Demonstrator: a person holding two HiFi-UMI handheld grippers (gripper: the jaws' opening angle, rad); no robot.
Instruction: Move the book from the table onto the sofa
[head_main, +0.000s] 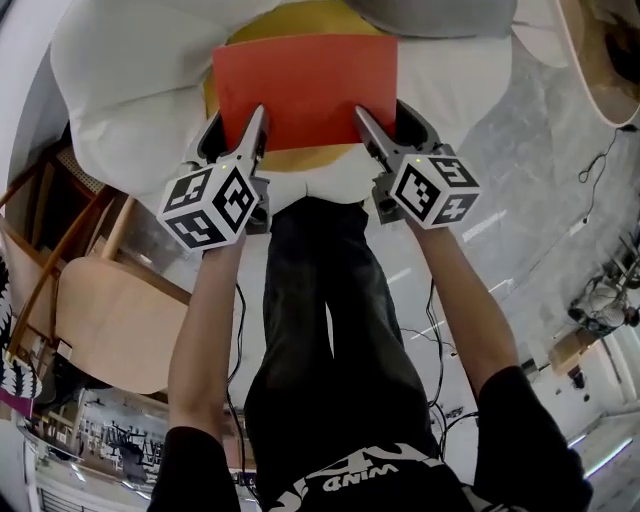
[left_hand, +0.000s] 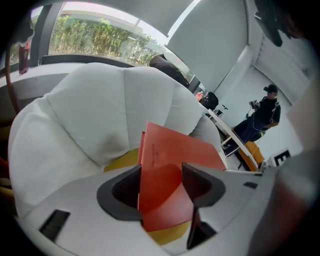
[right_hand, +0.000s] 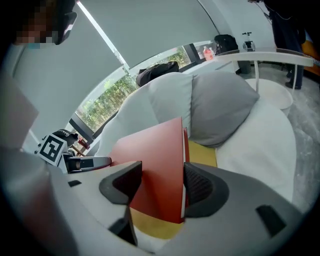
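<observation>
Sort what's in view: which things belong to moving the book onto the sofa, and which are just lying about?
Job: red book, clamped by left gripper and right gripper; white sofa.
Lying about: yellow cushion, grey cushion, wooden chair, floor cables.

The head view looks steeply down from above at the left tongs (head_main: 245, 125) and right tongs (head_main: 385, 120). Each tongs' own camera rides close behind its jaws, facing forward along them. All three views share the book (head_main: 305, 88) and the sofa (head_main: 130, 80) just ahead of the tongs.
</observation>
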